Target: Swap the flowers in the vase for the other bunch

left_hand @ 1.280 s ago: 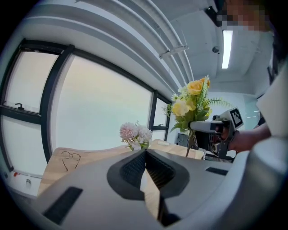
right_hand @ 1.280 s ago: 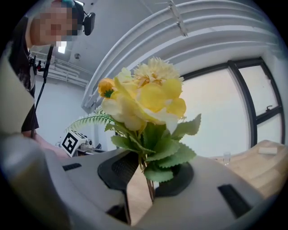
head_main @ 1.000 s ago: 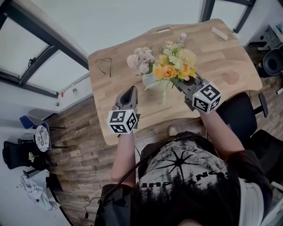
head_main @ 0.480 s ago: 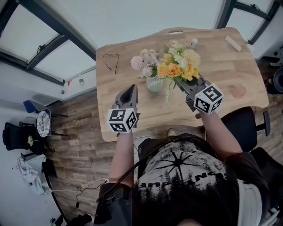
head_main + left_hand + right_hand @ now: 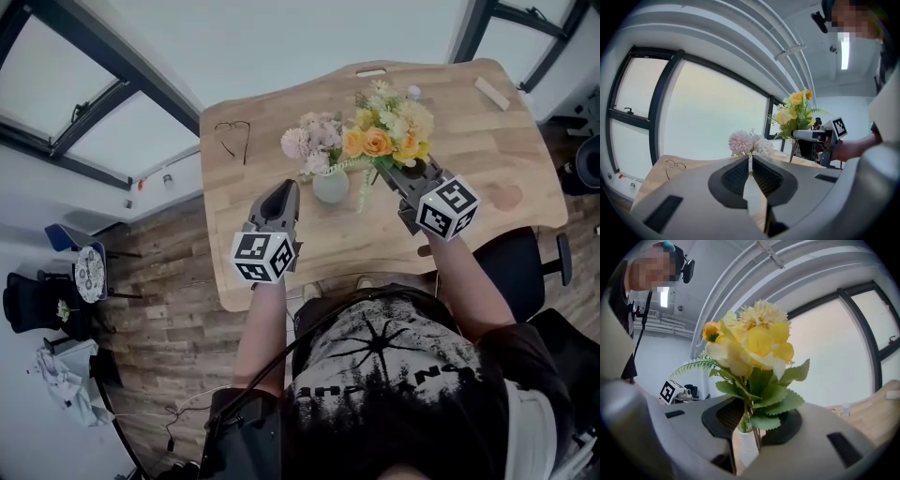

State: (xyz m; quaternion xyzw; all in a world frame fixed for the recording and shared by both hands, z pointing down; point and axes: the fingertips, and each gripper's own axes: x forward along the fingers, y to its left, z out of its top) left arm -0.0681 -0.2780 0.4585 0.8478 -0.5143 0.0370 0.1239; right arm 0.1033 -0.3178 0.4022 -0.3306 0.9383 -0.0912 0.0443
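Yellow flower bunch [image 5: 389,131] is clamped by its stems in the right gripper's [image 5: 386,169] narrowed jaws, held over the wooden table [image 5: 469,141] just right of the pale vase [image 5: 330,186]. The vase holds pink flowers [image 5: 309,141] left of the table's middle. The left gripper [image 5: 281,189] is closed on nothing, nearer the front edge. Eyeglasses [image 5: 232,136] lie by the far left corner. Lettering on the person's shirt [image 5: 384,375] seems too blurred to read.

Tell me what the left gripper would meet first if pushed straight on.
Probably the vase of pink flowers, dead ahead of the left gripper's shut jaws; depth is unclear.
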